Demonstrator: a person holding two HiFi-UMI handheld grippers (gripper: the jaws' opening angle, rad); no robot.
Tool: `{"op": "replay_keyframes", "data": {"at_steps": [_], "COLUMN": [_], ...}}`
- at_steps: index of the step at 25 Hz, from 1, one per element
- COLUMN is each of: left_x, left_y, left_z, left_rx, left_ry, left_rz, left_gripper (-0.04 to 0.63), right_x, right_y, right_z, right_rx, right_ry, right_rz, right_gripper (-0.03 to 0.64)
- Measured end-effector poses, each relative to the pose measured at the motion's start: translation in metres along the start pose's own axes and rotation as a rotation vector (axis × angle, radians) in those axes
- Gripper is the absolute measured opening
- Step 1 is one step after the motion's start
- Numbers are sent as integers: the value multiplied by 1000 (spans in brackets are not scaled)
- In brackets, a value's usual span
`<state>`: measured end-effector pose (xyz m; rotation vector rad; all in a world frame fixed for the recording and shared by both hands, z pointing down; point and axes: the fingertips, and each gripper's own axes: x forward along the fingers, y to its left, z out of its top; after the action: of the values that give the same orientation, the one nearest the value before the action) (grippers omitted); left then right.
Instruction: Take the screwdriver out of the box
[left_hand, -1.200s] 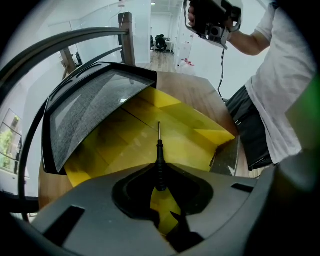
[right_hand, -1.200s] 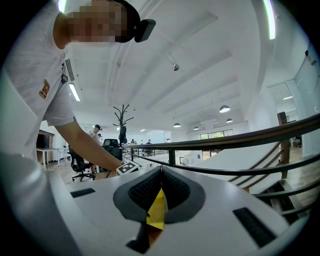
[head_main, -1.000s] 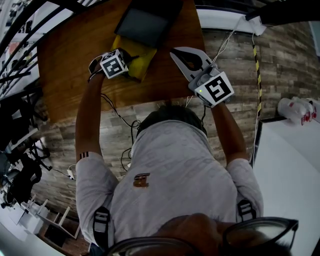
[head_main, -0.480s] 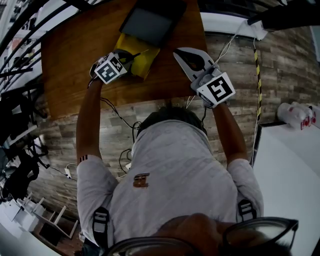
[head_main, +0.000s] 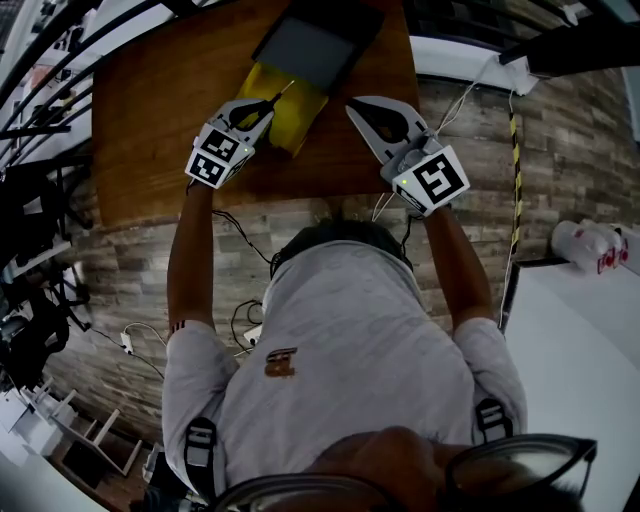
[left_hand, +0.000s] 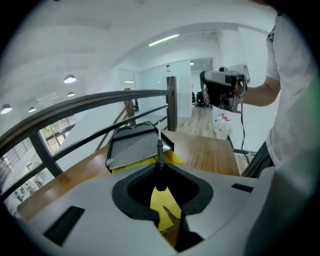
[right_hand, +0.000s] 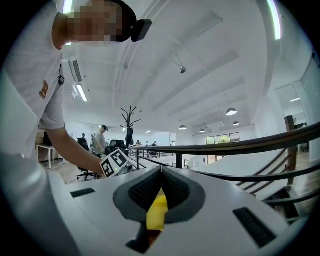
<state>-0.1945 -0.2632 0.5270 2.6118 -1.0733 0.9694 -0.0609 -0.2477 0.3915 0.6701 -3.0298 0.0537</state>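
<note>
Left gripper view: left gripper (left_hand: 160, 172) clamped on the dark handle of the screwdriver (left_hand: 159, 149), its tip pointing forward, over the yellow box (head_main: 292, 120) on the table (head_main: 150, 120). Right gripper (right_hand: 161, 170): jaws together, empty.

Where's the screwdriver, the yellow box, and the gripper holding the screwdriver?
screwdriver (left_hand: 159, 150): left gripper view, on its dark neck just past the jaws.
box (head_main: 292, 122): head view, on its yellow side.
left gripper (head_main: 262, 104): head view, between its fingertips.
</note>
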Motion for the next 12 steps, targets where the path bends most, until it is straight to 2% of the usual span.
{"op": "replay_keyframes", "data": {"at_steps": [12], "left_x": [-83], "left_y": [-26], "left_z": [74], "left_rx": [-261], "left_ry": [-496], "left_rz": [156], "left_gripper": [80], "right_x": [-1], "right_y": [35], "right_z": [27], "right_rx": [-6], "right_ry": [-61], "right_rz": [28], "right_gripper": [32]}}
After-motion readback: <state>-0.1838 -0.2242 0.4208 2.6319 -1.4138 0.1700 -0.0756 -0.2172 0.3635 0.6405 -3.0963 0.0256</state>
